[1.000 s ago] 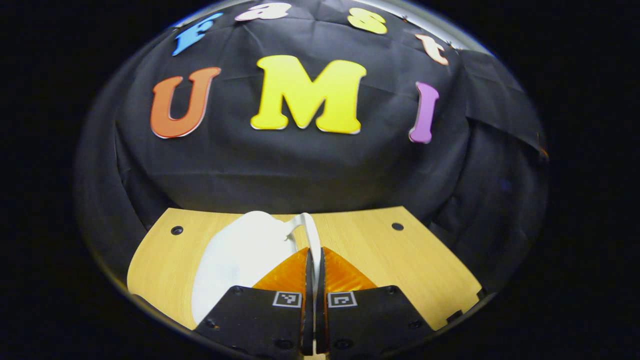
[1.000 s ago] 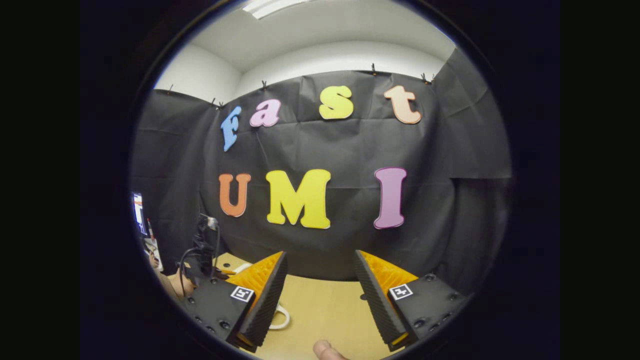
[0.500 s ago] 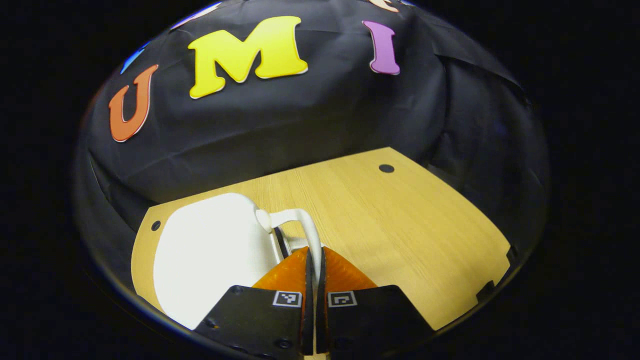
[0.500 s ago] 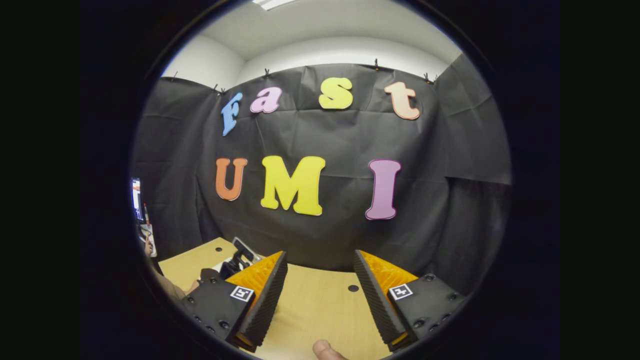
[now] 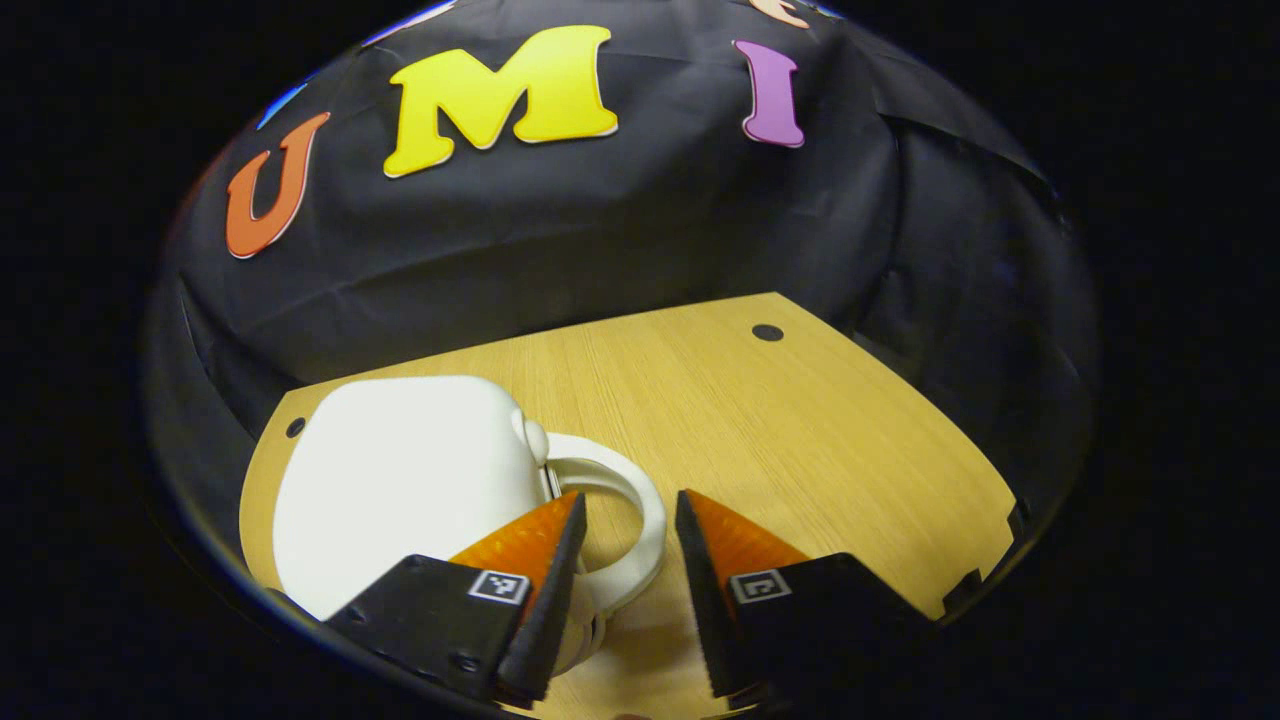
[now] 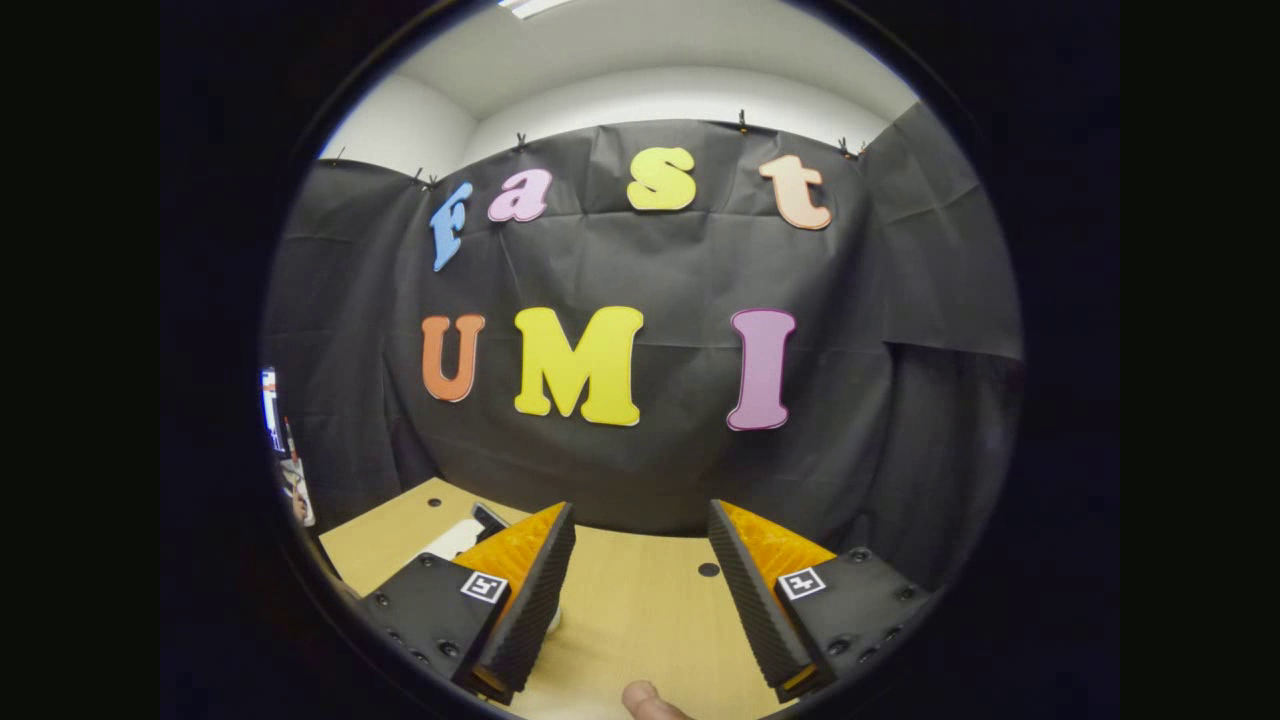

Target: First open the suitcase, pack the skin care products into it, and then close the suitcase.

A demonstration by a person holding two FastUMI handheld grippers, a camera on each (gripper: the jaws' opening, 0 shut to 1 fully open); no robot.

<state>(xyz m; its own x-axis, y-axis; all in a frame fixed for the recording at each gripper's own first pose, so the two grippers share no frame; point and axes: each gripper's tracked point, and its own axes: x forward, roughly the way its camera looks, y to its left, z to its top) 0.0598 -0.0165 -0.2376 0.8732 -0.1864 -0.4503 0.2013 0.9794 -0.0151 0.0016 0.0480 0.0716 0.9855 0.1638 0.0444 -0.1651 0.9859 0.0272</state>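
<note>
Suitcase (image 5: 400, 480): small white hard shell, lying flat on the wooden table (image 5: 800, 440) toward its left edge and back-left corner in the left gripper view. Lid down, halves appear together; contents cannot be seen. White loop handle (image 5: 630, 520) sticks out toward the table's middle. No skin care products in sight on the bare wood, so judged either packed inside with the case closed, which would put the task at or near its end, or else not begun; the pictures alone do not settle it. Left gripper (image 5: 628, 590): fingers spread, straddling the handle loop, one finger over the loop's inside, the other outside it, neither visibly pressing it. Right gripper (image 6: 640, 590): fingers wide apart, nothing between them, hovering over the near part of the table, well apart from the suitcase. A fingertip (image 6: 650, 700) of the holding person shows at the bottom edge of the right gripper view.
</note>
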